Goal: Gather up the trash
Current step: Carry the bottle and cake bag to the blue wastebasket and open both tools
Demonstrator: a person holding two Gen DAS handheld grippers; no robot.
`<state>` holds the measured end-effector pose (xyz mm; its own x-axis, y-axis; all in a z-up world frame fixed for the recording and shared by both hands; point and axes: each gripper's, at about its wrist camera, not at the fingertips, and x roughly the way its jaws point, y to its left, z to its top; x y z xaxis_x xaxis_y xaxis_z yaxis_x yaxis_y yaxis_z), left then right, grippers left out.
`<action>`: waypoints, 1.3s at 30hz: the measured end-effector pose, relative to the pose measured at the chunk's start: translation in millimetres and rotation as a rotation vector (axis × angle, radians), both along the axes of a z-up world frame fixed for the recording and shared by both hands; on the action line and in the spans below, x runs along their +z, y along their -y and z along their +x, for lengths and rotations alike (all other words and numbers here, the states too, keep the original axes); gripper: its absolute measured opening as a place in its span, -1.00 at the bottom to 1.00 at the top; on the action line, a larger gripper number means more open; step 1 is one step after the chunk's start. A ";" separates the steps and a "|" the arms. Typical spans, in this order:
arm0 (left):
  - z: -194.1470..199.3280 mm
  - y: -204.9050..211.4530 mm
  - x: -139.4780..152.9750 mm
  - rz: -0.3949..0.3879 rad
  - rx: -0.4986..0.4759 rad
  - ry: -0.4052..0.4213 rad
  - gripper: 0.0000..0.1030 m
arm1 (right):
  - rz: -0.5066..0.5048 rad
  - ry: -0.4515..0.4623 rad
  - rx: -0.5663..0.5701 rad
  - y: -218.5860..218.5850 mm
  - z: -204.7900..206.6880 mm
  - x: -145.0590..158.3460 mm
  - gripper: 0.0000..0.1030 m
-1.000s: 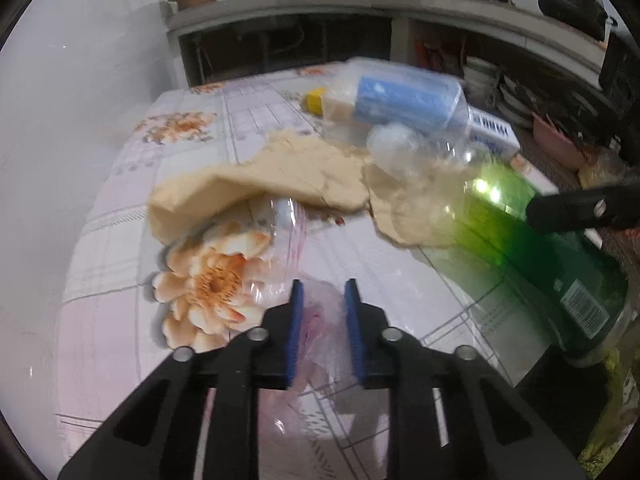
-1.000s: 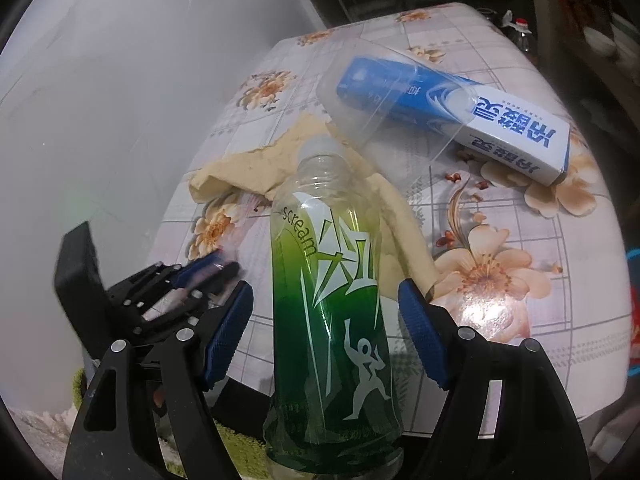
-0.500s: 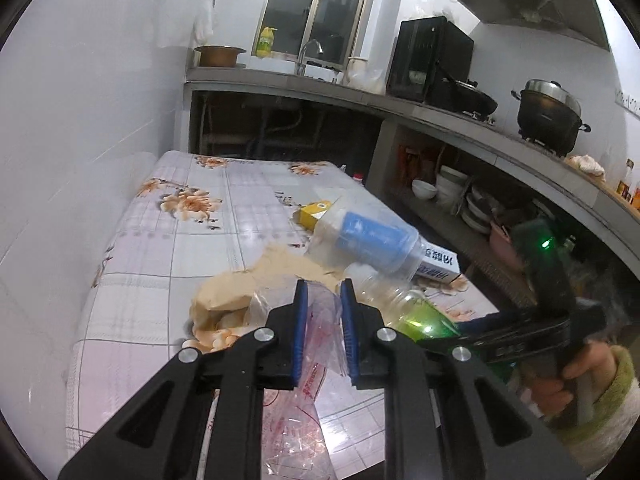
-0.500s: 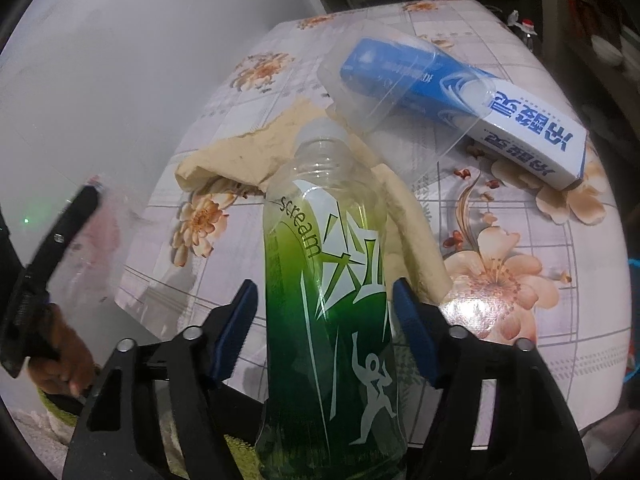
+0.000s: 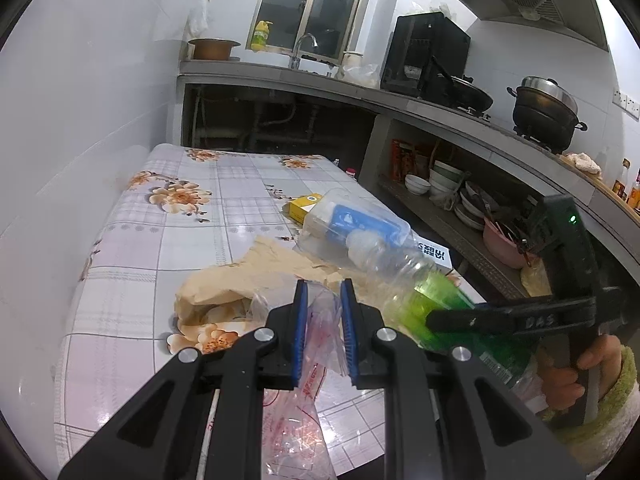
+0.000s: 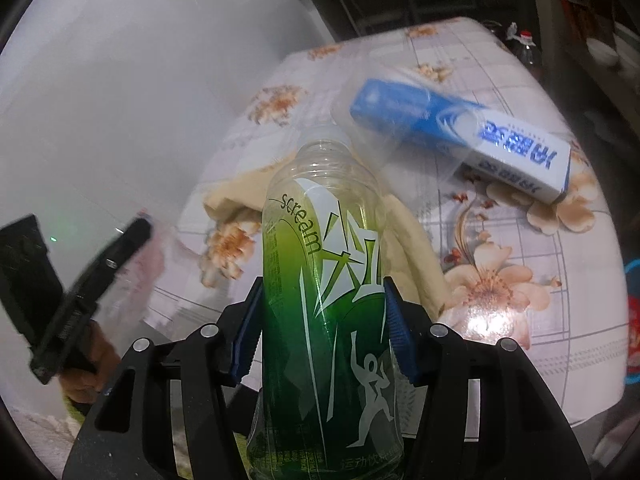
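A: Where is the green bottle seen?

B: It is seen in the middle of the right wrist frame, running from the bottom edge up to the middle. It is set between the blue pads of the right gripper. Its long side is lined up with the way the fingers point, with the open neck at the far end, toward the table.

A: Is the bottle squeezed yet?

B: The jaws are closing. The pads are seen right against both sides of the bottle, so it looks gripped.

A: And the left gripper?

B: It is seen at the lower middle of the left wrist frame, pressed nearly together. A thin clear plastic bag with red print is pinched there and hangs down below.

A: What else is left on the table?

B: A crumpled tan paper is seen at the middle of the left frame. A clear plastic cup lying on its side and a blue and white box are seen farther back. A small yellow box is behind them.

A: Which hand is nearer the next piece?

B: The tan paper lies just past the left gripper's tips, so that hand is judged nearer. But both grippers are full, so the bottle and bag should likely be dropped off first.
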<state>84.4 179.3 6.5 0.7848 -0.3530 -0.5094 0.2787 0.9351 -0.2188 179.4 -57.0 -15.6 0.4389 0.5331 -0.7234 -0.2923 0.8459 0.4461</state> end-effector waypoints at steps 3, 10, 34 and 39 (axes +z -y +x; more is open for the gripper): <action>-1.5 2.2 -0.8 -0.001 -0.008 0.003 -0.70 | 0.029 0.013 0.005 2.3 -0.9 6.3 0.03; -2.1 2.0 -0.5 -0.016 -0.021 0.013 -0.70 | 0.050 0.028 0.005 4.4 -6.2 15.0 0.03; 35.7 150.8 52.0 -0.132 -0.430 0.062 -0.70 | 0.151 0.148 -0.354 162.6 -73.0 49.1 0.03; 55.0 227.0 53.5 -0.161 -0.569 -0.038 -0.70 | 0.135 0.139 -0.601 246.1 -109.1 38.0 0.03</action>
<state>139.4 -47.7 60.0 0.4314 -0.7884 -0.4385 0.7162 0.5949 -0.3651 70.4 -303.1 22.4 0.7752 0.2469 -0.5814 0.1532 0.8195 0.5522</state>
